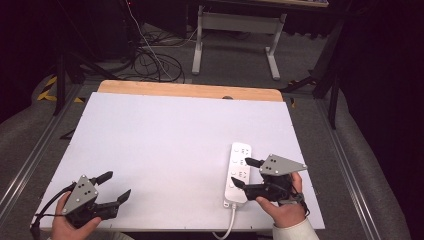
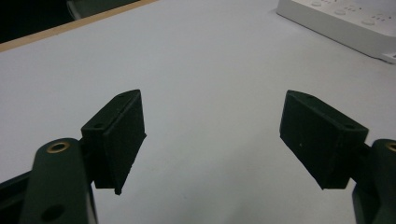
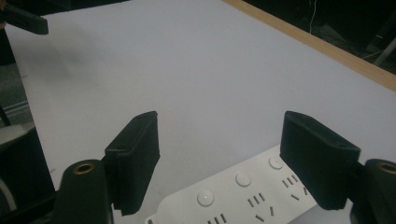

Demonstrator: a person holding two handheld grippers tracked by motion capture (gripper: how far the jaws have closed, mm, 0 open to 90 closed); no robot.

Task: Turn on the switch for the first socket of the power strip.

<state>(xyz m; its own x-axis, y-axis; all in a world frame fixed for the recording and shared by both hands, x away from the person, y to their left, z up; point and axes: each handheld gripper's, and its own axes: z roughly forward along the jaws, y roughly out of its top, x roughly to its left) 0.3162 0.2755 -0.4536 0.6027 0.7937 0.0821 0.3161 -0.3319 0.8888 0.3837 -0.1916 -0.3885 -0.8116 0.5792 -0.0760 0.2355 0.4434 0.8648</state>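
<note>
- A white power strip (image 1: 239,172) is seen lying flat on the white counter (image 1: 165,145), at the near right part, close to the counter's near edge.
- The right gripper (image 1: 246,173) is held over the strip by the right hand (image 1: 282,207); jaws are spread wide, nothing gripped, one tip above the strip's middle and the other above its near half.
- In the right gripper view the strip (image 3: 243,191) is seen below and between the two open jaws; contact cannot be confirmed.
- The left gripper (image 1: 116,186) is held by the left hand (image 1: 70,225) at the near left corner, well apart from the strip; jaws are open and empty.
- In the left gripper view the strip (image 2: 341,23) is seen far off at upper right.
- The strip's long axis runs near-to-far; its white cord (image 1: 229,222) leaves the near end and drops over the counter edge.
- The strip is cut off by the frame in both gripper views; its near end is partly hidden by the right gripper in the high view; socket details are hard to make out there.
</note>
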